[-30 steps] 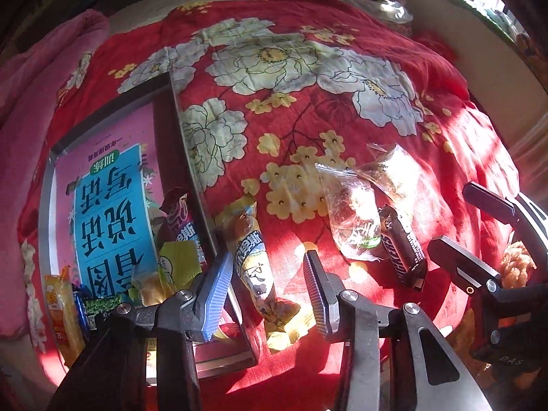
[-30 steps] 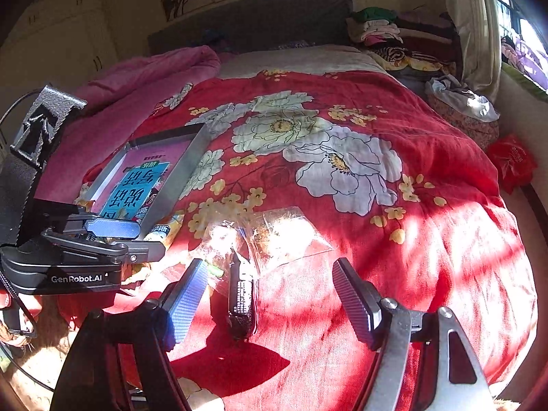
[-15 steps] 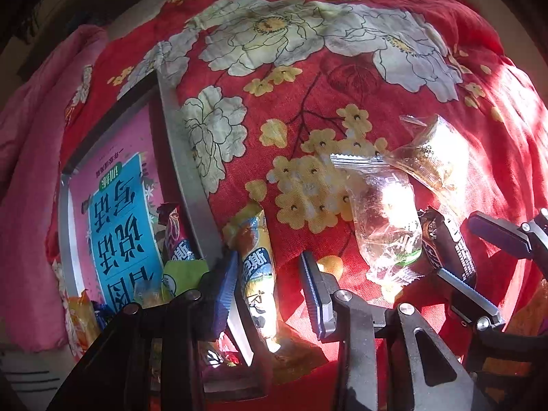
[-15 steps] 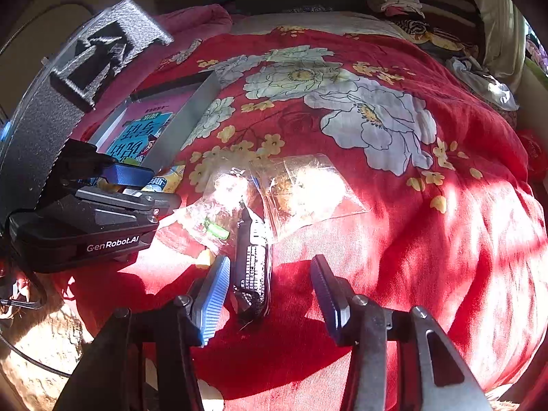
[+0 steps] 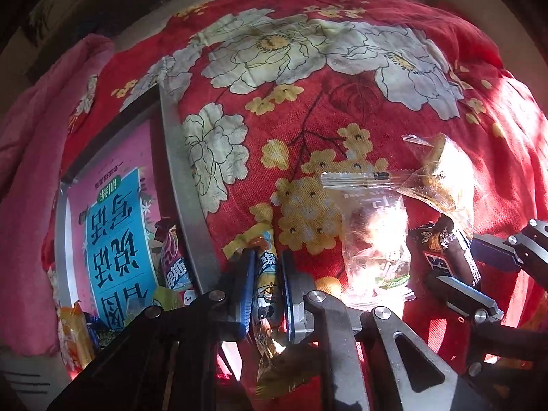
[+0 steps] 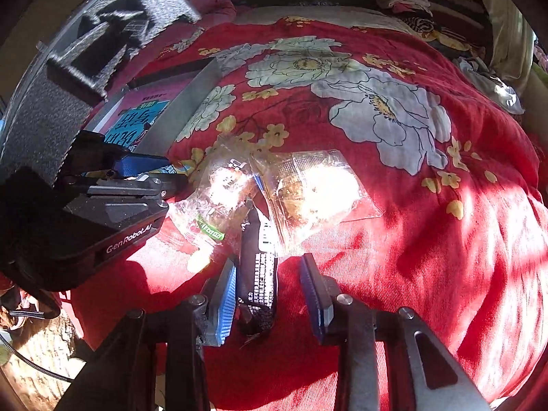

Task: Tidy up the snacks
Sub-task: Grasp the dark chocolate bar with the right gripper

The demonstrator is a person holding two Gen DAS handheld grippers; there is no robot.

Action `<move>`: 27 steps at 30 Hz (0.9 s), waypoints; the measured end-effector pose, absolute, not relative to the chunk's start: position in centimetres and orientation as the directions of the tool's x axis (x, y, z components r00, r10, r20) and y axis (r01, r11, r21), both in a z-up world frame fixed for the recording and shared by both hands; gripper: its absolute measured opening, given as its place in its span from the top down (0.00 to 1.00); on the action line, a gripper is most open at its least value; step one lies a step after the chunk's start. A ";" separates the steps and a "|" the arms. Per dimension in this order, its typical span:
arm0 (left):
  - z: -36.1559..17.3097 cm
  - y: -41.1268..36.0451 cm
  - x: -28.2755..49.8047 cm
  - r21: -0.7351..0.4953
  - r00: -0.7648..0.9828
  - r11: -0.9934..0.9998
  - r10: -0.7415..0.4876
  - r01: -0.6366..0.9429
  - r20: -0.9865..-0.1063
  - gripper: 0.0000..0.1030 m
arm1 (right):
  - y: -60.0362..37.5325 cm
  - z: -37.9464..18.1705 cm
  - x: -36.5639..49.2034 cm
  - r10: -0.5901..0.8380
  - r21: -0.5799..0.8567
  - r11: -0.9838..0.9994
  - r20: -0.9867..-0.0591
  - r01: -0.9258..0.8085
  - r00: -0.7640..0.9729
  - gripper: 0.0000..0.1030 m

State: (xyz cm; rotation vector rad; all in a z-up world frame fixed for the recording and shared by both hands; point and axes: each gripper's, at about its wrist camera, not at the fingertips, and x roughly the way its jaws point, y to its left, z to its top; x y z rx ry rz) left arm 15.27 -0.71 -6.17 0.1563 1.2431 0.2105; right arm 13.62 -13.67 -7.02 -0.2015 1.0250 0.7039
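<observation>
Two grippers work the red floral bedspread [image 5: 308, 109]: the left gripper [image 5: 265, 291] is clamped on a yellow snack stick [image 5: 265, 274] just beside the tray [image 5: 186, 205] at nine o'clock. The right gripper [image 6: 269, 294] straddles a dark chocolate bar [image 6: 258, 267], fingers apart, left pad touching it.

Left gripper [image 5: 266, 289] clamped tight, right gripper [image 6: 270, 294] parted, both low, side by side

On the bedspread [image 5: 308, 78] the tray [image 5: 186, 185] sits far left, several packets lying in its near end. Just right of its rim, the long snack packet [image 5: 265, 274] lies between the left gripper [image 5: 265, 294] fingers. Further right lie two clear bags [image 6: 308, 191], overlapping, with the dark bar [image 6: 258, 274] before them, between the right gripper [image 6: 270, 291] fingers.
</observation>
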 end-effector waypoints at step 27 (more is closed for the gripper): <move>-6.9 -0.7 14.3 -0.073 0.286 0.989 -0.033 -0.130 -0.958 0.93 | -14.2 -7.3 13.9 0.556 0.328 0.717 -0.801 -0.615 0.221 0.81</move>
